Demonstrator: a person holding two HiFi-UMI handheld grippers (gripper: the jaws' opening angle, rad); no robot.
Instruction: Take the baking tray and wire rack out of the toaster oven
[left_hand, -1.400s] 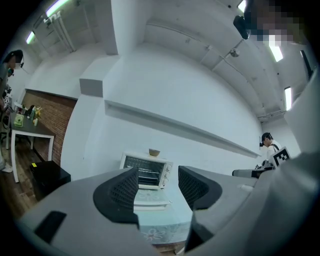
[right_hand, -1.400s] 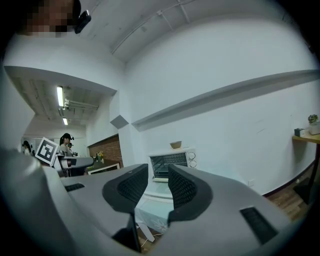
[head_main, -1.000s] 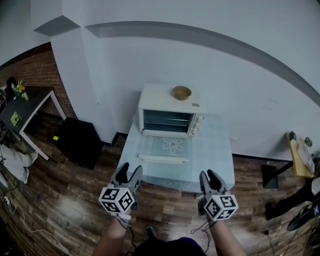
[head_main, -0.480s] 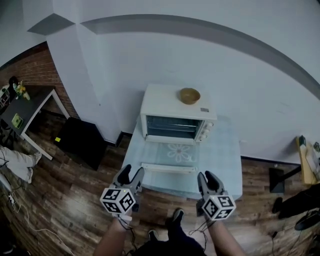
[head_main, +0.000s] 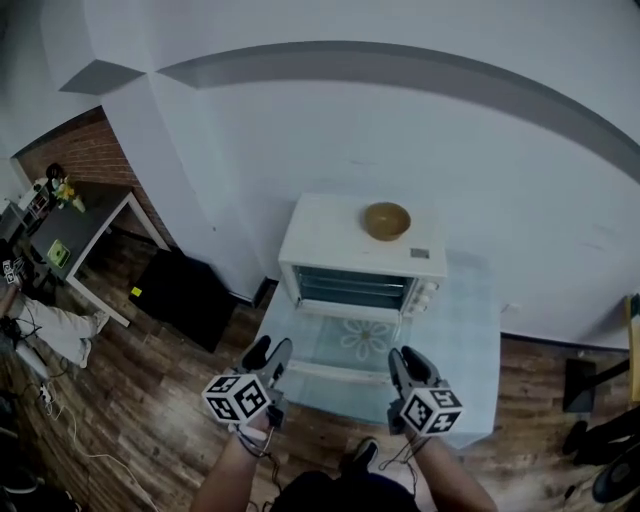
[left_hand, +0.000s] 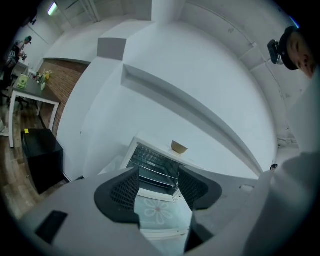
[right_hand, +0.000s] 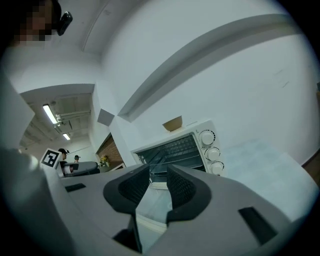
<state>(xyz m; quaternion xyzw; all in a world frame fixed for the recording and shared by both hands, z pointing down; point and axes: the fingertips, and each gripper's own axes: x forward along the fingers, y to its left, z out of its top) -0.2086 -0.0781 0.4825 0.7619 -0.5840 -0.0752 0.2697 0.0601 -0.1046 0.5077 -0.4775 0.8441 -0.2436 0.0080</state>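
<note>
A white toaster oven (head_main: 355, 255) stands on a pale glass-topped table (head_main: 465, 335), its glass door (head_main: 345, 340) folded down flat toward me. Inside the oven (right_hand: 175, 150) I see the bars of the wire rack (right_hand: 176, 146) with a dark shelf under it; the baking tray I cannot tell apart. The rack (left_hand: 150, 157) also shows between the left jaws. My left gripper (head_main: 270, 346) and right gripper (head_main: 407, 356) hang side by side in front of the table edge, short of the door. Both are open and empty; the right jaws have just been closing a little.
A wooden bowl (head_main: 386, 220) sits on top of the oven. Three knobs (right_hand: 211, 145) line the oven's right side. A black box (head_main: 185, 295) stands on the wood floor at the left, with a dark desk (head_main: 85, 215) further left. A white wall rises behind.
Both grippers have moved forward toward the table and the oven, which now looks nearer and larger. The grippers sit closer to the open door's front edge.
</note>
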